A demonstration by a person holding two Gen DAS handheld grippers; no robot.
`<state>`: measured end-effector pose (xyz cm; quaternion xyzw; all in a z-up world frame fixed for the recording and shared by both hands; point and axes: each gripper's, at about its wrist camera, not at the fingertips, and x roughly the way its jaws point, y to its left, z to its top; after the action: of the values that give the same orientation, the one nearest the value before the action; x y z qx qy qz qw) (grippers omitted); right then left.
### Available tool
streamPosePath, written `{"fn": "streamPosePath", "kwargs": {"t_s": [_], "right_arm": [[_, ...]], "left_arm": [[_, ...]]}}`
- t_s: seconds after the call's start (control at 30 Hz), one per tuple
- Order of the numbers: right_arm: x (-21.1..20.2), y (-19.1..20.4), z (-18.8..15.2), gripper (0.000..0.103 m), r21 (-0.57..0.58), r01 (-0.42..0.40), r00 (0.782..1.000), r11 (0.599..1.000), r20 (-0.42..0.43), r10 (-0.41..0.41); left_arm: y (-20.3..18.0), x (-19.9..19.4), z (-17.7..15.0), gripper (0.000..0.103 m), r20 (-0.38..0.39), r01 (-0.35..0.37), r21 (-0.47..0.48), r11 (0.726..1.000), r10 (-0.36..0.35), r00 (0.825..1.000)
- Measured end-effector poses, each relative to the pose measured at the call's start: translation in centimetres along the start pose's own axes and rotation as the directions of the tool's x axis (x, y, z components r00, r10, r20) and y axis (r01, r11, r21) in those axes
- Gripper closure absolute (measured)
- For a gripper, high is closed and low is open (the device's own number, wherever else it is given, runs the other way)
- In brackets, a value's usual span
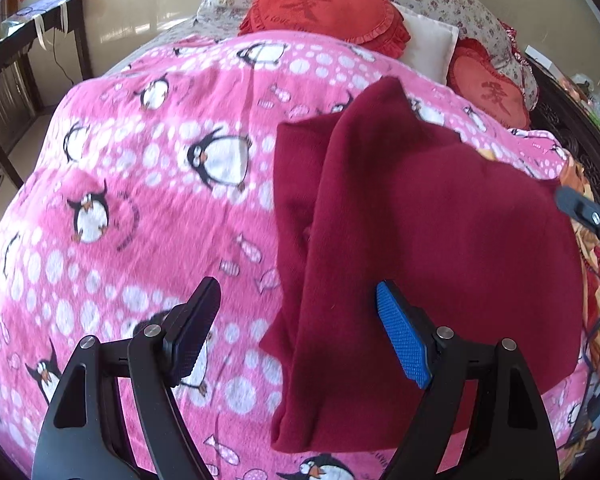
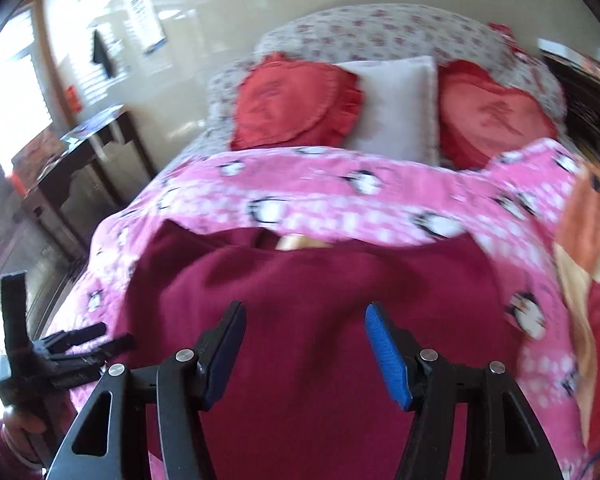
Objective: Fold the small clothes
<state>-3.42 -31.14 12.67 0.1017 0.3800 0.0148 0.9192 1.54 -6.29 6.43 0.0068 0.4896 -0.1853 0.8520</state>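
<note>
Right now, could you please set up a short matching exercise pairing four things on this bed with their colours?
Things:
1. garment
2. blanket
3. square pillow
4. heart cushion

Colours:
A. white
B. pink with penguins
C. red with a frilled edge
D. dark maroon

Pairs: 1-D, 2-B, 3-A, 4-C

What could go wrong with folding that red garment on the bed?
1. Both claws, left and right, stand open and hold nothing, so the garment may stay half folded.
2. Its left side is already doubled over in loose layers; a pinch might catch only one.
3. The blanket beneath is soft, so a claw could grab it too.
</note>
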Motion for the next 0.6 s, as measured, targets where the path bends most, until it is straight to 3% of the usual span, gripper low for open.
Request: {"fn": "streamPosePath", "kwargs": {"t_s": [0.1, 0.23, 0.33, 0.4, 0.43, 0.5, 0.6], "right_arm": [[4.3, 2.9, 0.7, 0.055, -0.059, -0.048, 0.996, 0.997, -0.078, 0.043], [9.5, 4.0, 0.9, 0.054, -0.035, -0.018, 0.987, 0.999, -0.157, 0.012], [8.7, 4.7, 2.0, 0.052, 0.009, -0.016, 0.991, 1.0, -0.132, 0.017], [7.2, 5.6, 2.9, 0.049, 0.054, -0.099, 0.991, 0.994, -0.082, 0.103], [6.9, 6.1, 3.2, 0.048, 0.054, -0.112, 0.99, 0.992, -0.074, 0.116], [6.8, 7.9, 3.9, 0.034, 0.032, -0.134, 0.988, 0.991, -0.068, 0.136], [8.4, 10.7, 4.7, 0.034, 0.005, -0.153, 0.983, 0.988, -0.099, 0.153]], "left_arm": [[0.9, 0.6, -0.5, 0.022, -0.023, 0.013, -0.034, 0.999, -0.014, 1.0], [1.6, 0.8, -0.5, 0.022, -0.033, 0.039, -0.065, 0.997, -0.041, 0.999], [1.8, 0.7, -0.4, 0.022, -0.022, 0.048, -0.068, 0.996, -0.05, 0.999], [2.0, 0.8, -0.2, 0.022, -0.023, 0.057, -0.072, 0.996, -0.058, 0.998], [2.0, 0.8, -0.2, 0.022, -0.023, 0.058, -0.074, 0.996, -0.06, 0.998], [2.1, 0.9, -0.3, 0.022, -0.023, 0.059, -0.078, 0.995, -0.061, 0.998], [2.2, 0.9, -0.4, 0.022, -0.016, 0.061, -0.083, 0.995, -0.063, 0.998]]}}
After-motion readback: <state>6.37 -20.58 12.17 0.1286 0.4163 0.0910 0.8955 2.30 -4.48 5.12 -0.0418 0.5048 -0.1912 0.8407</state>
